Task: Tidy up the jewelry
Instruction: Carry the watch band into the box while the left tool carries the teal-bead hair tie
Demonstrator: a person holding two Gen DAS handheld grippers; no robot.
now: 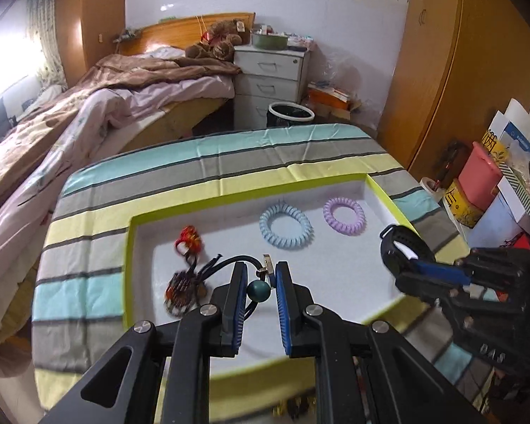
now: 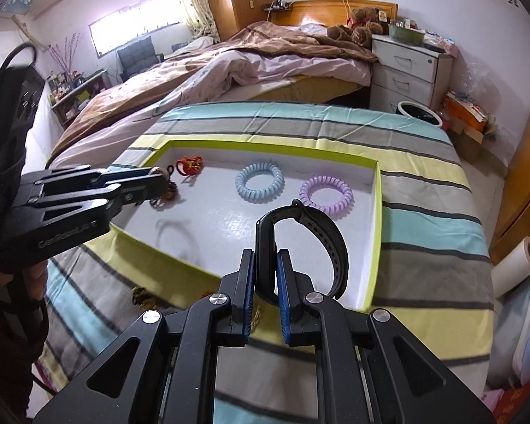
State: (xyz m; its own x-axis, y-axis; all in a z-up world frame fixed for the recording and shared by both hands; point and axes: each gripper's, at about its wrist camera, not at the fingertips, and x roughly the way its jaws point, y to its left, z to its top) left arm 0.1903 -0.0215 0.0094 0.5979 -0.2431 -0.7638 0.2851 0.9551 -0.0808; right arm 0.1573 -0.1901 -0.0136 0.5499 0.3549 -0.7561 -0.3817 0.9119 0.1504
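A white tray with a lime rim (image 1: 130,247) (image 2: 265,148) lies on the striped cloth. In it are a blue spiral hair tie (image 1: 285,228) (image 2: 259,182), a purple one (image 1: 343,215) (image 2: 325,194), a red ornament tie (image 1: 189,240) (image 2: 190,165) and a brown piece (image 1: 182,288) (image 2: 166,194). My left gripper (image 1: 260,272) (image 2: 155,176) hovers over the tray's left part, shut on a black cord with a green bead (image 1: 259,290). My right gripper (image 2: 265,272) (image 1: 406,268) is shut on a black wristband (image 2: 307,233) (image 1: 399,247) above the tray's near right side.
Small dark and gold pieces (image 2: 141,295) lie on the cloth in front of the tray. A bed (image 1: 88,113) stands beyond on the left, with a white drawer unit (image 1: 268,74) and a bin (image 1: 289,113) behind. Boxes (image 1: 480,180) crowd the right edge. A hand (image 2: 3,279) holds the left gripper.
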